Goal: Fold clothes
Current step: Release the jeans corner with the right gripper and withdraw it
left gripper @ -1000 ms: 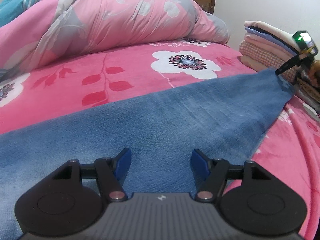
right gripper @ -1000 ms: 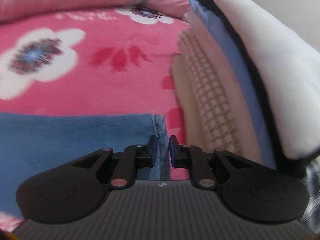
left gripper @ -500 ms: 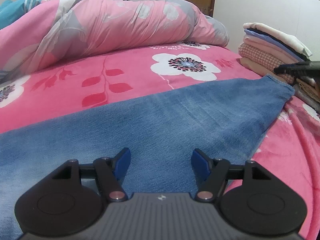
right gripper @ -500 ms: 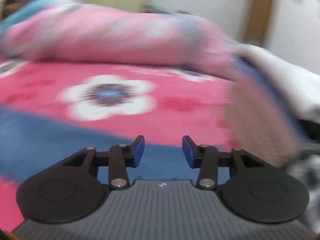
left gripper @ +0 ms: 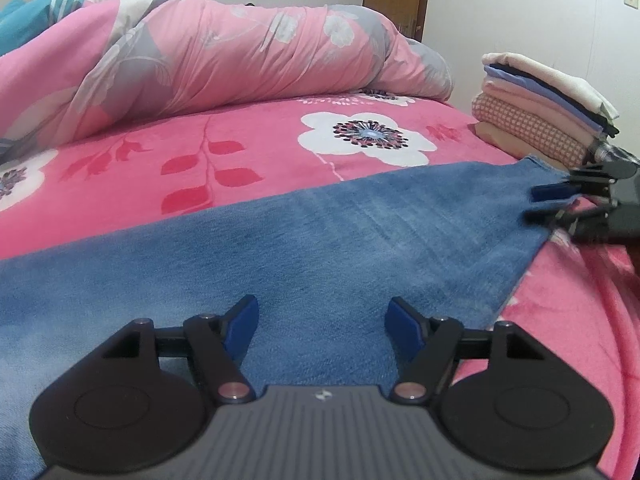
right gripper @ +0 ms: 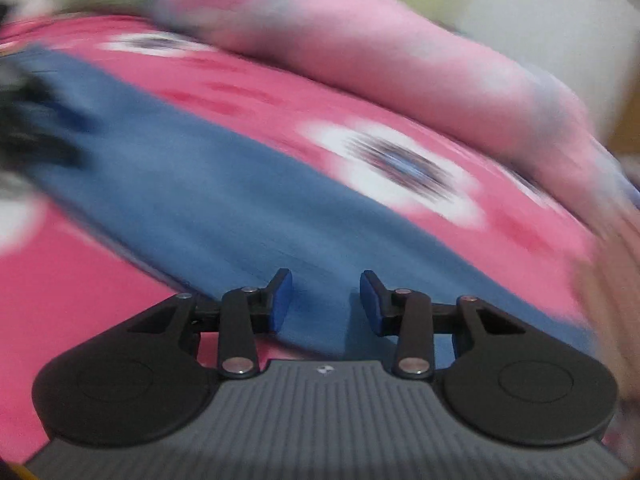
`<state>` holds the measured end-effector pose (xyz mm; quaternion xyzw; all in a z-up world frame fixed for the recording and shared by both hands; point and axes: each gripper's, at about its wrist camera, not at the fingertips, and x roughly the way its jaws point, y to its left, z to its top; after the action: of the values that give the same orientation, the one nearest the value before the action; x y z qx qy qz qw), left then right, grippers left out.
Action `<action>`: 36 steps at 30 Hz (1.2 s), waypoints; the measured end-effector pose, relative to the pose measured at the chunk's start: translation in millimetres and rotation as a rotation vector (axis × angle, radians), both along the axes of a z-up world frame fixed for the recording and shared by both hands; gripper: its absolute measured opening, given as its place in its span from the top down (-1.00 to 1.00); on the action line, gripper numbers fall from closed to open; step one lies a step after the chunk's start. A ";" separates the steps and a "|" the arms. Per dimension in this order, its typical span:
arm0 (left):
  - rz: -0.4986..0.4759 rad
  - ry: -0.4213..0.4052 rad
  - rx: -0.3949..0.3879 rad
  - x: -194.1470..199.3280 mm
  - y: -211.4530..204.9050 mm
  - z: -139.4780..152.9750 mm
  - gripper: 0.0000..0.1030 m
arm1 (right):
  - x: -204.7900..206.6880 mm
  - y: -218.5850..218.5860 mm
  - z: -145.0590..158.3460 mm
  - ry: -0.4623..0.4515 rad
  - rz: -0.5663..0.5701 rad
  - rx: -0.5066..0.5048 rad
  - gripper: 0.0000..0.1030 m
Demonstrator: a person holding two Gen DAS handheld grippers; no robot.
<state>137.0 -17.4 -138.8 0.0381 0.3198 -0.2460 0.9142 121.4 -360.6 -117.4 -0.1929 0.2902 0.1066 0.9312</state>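
A blue denim garment [left gripper: 320, 248] lies spread flat across the bed. My left gripper [left gripper: 320, 322] hangs just over its near part, jaws wide open and empty. My right gripper [left gripper: 538, 202] is at the garment's far right end, seen sideways in the left wrist view. In its own blurred view, the right gripper [right gripper: 326, 300] points along the denim [right gripper: 224, 200]. Its jaws are parted and closing, the cloth lies under them, and the pads press on nothing. The left gripper [right gripper: 24, 120] is a dark blur at the far end.
A pink flowered sheet [left gripper: 240, 148] covers the bed. A rolled pink quilt [left gripper: 220, 60] lies along the back. A stack of folded clothes [left gripper: 540, 112] stands at the right, close behind the denim's end. A wall and a wooden door are beyond.
The right gripper let go of the denim's far corner, opened, and swung round to face along the garment. The corner now lies flat. The left gripper has kept still.
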 end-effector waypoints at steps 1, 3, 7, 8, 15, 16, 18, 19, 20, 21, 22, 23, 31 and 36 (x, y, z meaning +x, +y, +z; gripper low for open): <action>-0.001 0.000 -0.002 0.0 0.4 -0.1 -0.42 | 2.9 -34.9 0.9 0.015 -0.097 0.041 0.31; -0.001 -0.001 -0.005 -0.2 1.0 -0.2 -0.42 | 7.4 -93.9 2.5 0.024 -0.286 0.108 0.27; -0.001 -0.002 -0.001 -0.6 0.3 -0.3 -0.42 | 13.7 -146.2 16.7 -0.046 -0.519 0.191 0.62; -0.001 -0.003 0.001 -0.7 -0.1 -0.4 -0.42 | 12.0 -143.8 26.4 -0.088 -0.506 0.243 0.62; -0.001 -0.008 0.009 -1.2 -1.7 -0.4 -0.44 | 38.2 16.8 43.8 -0.034 0.123 0.296 0.63; -0.001 -0.008 0.008 -1.1 -1.6 -0.5 -0.44 | 45.6 34.4 36.9 0.005 0.188 0.258 0.66; -0.001 -0.008 0.006 -0.8 -1.1 -0.5 -0.44 | 58.5 53.0 22.6 0.074 0.243 0.183 0.66; -0.001 -0.008 0.003 -1.0 -0.6 -0.8 -0.44 | 64.1 54.0 15.2 0.105 0.234 0.147 0.66; -0.002 -0.009 -0.001 -1.3 0.0 -1.1 -0.44 | 69.6 43.7 9.0 0.130 0.179 0.133 0.66; -0.002 -0.008 -0.006 -1.5 0.7 -1.4 -0.44 | 77.8 24.9 6.2 0.134 0.127 0.156 0.66; -0.002 -0.008 -0.009 -1.5 1.2 -1.4 -0.44 | 86.3 -1.9 4.1 0.134 0.052 0.194 0.66; -0.003 -0.007 -0.011 -1.4 1.7 -1.3 -0.44 | 96.4 -36.7 2.7 0.127 -0.046 0.231 0.66; -0.003 -0.010 -0.007 -2.1 1.3 -1.7 -0.44 | 106.1 -196.6 -7.5 0.024 -0.539 0.396 0.99; -0.003 -0.012 -0.002 -2.7 -0.4 -2.0 -0.45 | 74.5 -146.6 4.8 -0.026 -0.367 0.436 0.88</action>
<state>134.4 -17.8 -140.8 0.0392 0.3141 -0.2474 0.9157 196.0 -507.2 -112.5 0.0663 0.2787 -0.0063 0.9581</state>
